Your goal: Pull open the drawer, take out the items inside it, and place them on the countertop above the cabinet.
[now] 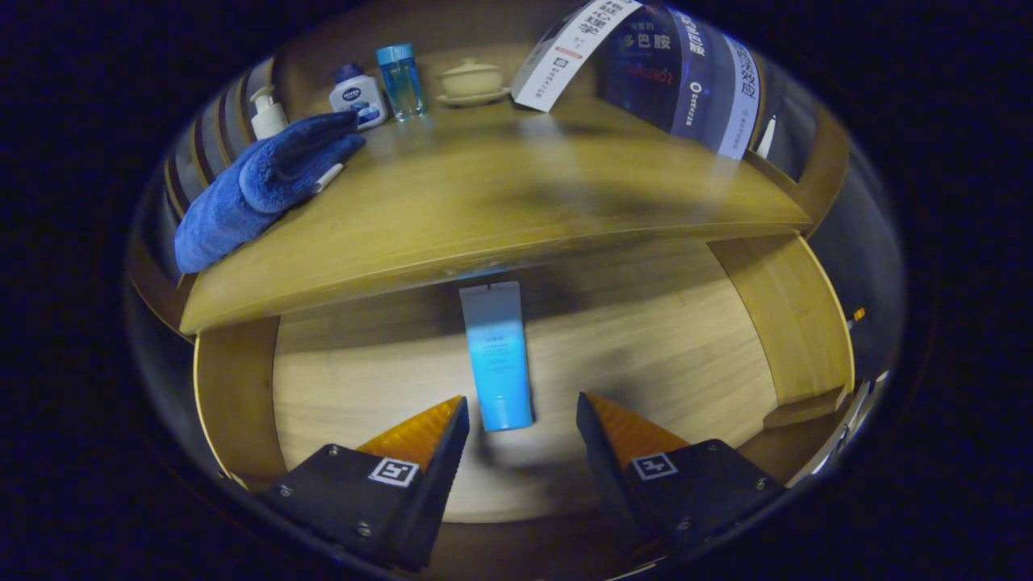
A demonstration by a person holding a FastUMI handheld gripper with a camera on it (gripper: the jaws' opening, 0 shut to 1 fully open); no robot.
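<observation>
Blue tube [497,359] lies flat in the drawer [646,339] — likely light, slick; grip mid-body. Gripper [522,415] fingers spread, flanking its near end.

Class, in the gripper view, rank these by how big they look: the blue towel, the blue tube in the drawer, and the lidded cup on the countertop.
1. blue towel
2. blue tube, just ahead of the open gripper; its nearness inflates it
3. lidded cup, farthest back
</observation>
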